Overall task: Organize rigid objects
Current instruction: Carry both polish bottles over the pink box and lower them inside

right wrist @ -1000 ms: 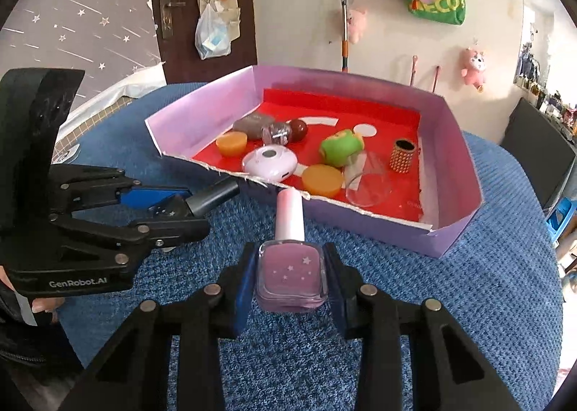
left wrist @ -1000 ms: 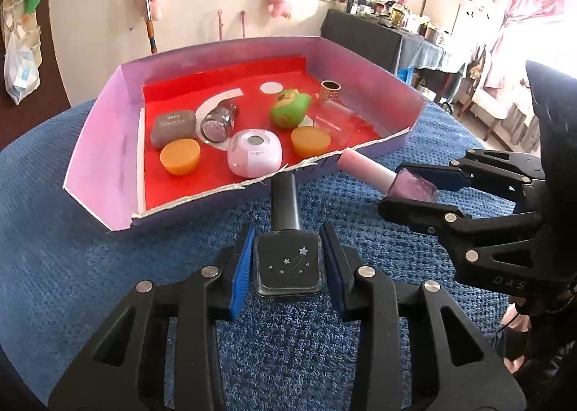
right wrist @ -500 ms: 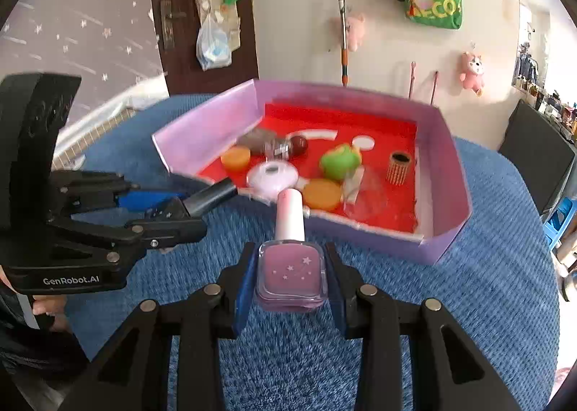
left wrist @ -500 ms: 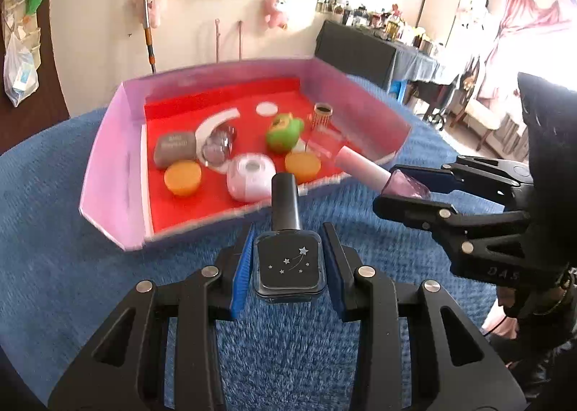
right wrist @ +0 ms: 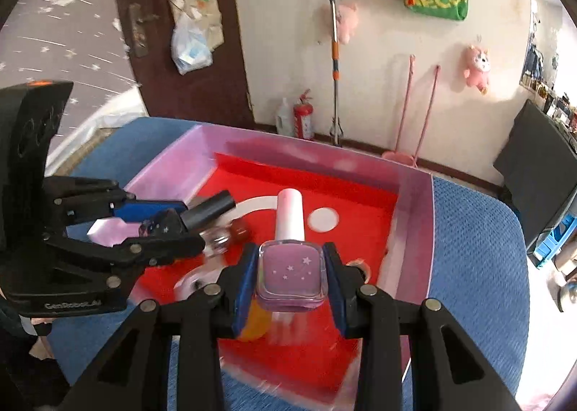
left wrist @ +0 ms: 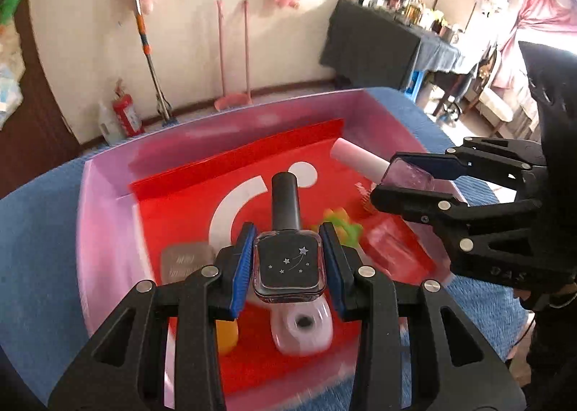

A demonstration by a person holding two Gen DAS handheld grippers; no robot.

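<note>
- Your left gripper (left wrist: 288, 263) is clamped on the dark polish bottle (left wrist: 287, 266), pads on its flat sides, black cap pointing fwd away from you.
- Your right gripper (right wrist: 291, 274) is clamped on the pink polish bottle (right wrist: 291, 272), white cap fwd too.
- Both bottles hang over the red floor of the pink tray (left wrist: 108, 194), not touching it.
- Key relation: tray floor lies straight below both claws; each bottle's long axis runs along the fingers, tilted down toward the far wall.
- Directly under left claw: white round gadget (left wrist: 303, 324), grey case (left wrist: 184, 261) just left. Drop there would prob hit them.
- Open red floor sits ahead of both caps; left claw looks nearer it.
</note>
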